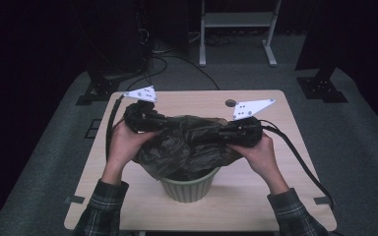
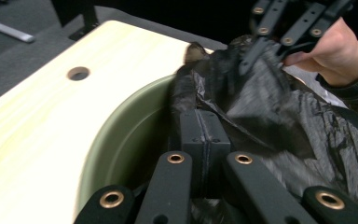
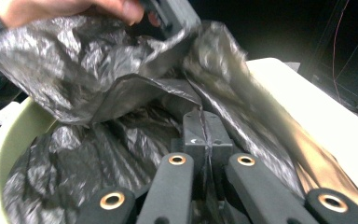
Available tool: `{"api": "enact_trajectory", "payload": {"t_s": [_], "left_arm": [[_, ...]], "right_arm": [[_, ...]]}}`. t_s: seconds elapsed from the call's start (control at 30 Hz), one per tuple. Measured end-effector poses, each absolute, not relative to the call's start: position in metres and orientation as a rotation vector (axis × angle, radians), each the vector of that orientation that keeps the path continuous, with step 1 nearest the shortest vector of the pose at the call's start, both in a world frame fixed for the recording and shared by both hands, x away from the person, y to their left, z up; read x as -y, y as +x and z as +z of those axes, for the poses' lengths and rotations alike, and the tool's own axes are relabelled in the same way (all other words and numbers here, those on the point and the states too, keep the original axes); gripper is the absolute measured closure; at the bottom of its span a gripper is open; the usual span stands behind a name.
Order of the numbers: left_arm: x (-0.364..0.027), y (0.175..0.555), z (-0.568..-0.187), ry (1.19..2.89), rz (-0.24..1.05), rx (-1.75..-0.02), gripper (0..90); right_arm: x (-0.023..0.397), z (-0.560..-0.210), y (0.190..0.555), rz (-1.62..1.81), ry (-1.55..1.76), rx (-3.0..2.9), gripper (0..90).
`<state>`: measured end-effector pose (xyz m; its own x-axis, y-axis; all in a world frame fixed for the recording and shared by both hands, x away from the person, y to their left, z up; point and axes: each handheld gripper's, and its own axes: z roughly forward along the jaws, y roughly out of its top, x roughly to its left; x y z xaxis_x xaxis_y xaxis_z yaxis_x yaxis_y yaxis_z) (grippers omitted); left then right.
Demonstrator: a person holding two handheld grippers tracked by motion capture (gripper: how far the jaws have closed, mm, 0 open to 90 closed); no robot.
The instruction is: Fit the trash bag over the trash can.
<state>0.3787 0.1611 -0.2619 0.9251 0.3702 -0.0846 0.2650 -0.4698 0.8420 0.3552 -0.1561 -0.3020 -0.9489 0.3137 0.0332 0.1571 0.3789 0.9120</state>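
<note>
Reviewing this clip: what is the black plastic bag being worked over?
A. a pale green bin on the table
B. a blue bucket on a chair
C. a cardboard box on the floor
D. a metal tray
A: the high view shows the black bag draped over the rim of a pale green bin standing on the wooden table, with both tools clamped on the bag's plastic.

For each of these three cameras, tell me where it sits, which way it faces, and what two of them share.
High view: above the person's side, looking forward and down at the table; both forearms show.
Left gripper view: rides the left gripper, facing the black bag; its shut fingers show.
Right gripper view: rides the right gripper, facing into the green bin; its shut fingers pinch the bag.
Shared: both gripper views show bag and bin.
</note>
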Motion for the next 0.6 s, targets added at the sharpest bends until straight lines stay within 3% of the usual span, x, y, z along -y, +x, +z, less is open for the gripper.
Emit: {"api": "enact_trajectory", "payload": {"t_s": [0.6], "left_arm": [[-0.277,0.354,-0.284,1.929,0.228,-0.655,90.0]], "right_arm": [[0.225,-0.32,0.309,1.605,0.475,-2.475,89.8]]}}
